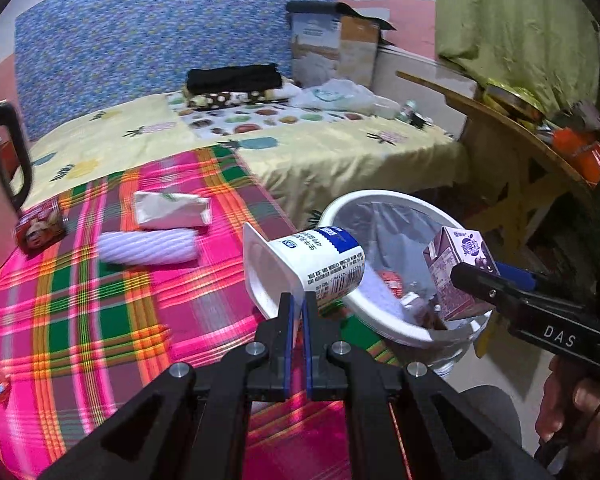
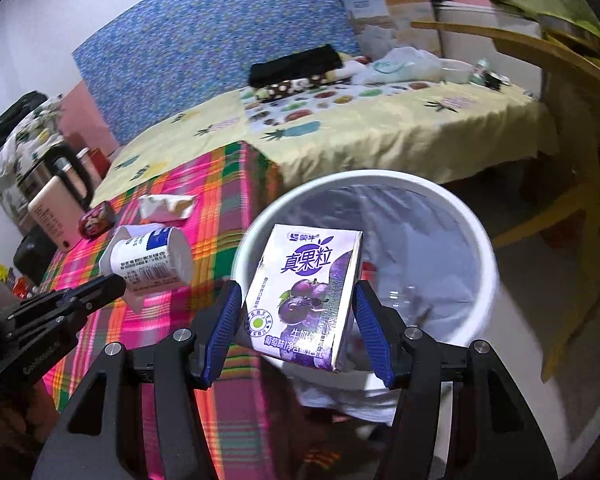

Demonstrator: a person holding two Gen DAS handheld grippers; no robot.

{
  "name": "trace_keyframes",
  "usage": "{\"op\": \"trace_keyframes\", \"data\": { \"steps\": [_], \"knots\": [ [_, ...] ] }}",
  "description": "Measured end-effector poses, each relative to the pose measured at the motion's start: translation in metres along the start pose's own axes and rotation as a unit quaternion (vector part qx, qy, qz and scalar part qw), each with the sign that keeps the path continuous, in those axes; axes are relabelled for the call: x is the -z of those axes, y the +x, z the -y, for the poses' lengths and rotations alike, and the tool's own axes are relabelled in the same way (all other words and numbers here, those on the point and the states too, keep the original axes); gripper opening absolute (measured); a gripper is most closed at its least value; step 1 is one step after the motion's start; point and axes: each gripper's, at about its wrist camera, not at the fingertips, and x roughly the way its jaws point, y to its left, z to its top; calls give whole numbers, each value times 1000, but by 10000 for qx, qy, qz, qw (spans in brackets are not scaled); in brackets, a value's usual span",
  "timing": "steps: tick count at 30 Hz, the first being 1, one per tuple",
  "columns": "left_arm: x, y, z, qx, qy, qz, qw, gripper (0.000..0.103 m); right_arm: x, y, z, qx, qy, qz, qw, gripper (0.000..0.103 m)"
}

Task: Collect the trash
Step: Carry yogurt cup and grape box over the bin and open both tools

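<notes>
Trash in hand: a purple cardboard milk carton [image 2: 306, 298] sits between the right gripper [image 2: 296, 330] jaws, over the white plastic-lined bin [image 2: 476, 240]; whether the blue ribbed pads actually press it I cannot tell. Just beside the bin, the left gripper [image 1: 298, 308] jaws pinch the thin rim of a white yogurt cup [image 1: 304, 264]. Best to part each pair fully only once its item is well inside the rim. A ridged white bottle [image 1: 148, 246] and crumpled wrapper [image 1: 172, 210] lie on the plaid desk [image 1: 100, 320] left of the bin

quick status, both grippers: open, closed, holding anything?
Left gripper: closed on the rim of the yogurt cup.
Right gripper: closed on the purple milk carton, above the white bin.
</notes>
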Motion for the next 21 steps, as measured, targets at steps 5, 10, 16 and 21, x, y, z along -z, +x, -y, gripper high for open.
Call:
{"op": "trace_keyframes", "data": {
  "steps": [5, 10, 16, 21],
  "knots": [
    [-8, 19, 20, 231, 169, -109, 9995, 4, -1, 3, 20, 118, 102, -55, 9999, 59],
    [-12, 39, 35, 425, 268, -283, 9983, 4, -1, 11, 35, 186, 123, -234, 9995, 59],
    [-16, 56, 47, 661, 340, -394, 9965, 9, -2, 17, 43, 287, 130, -304, 9990, 62],
    [-19, 59, 51, 866, 316, -357, 9951, 11, -3, 15, 49, 261, 175, -217, 9993, 62]
  ]
}}
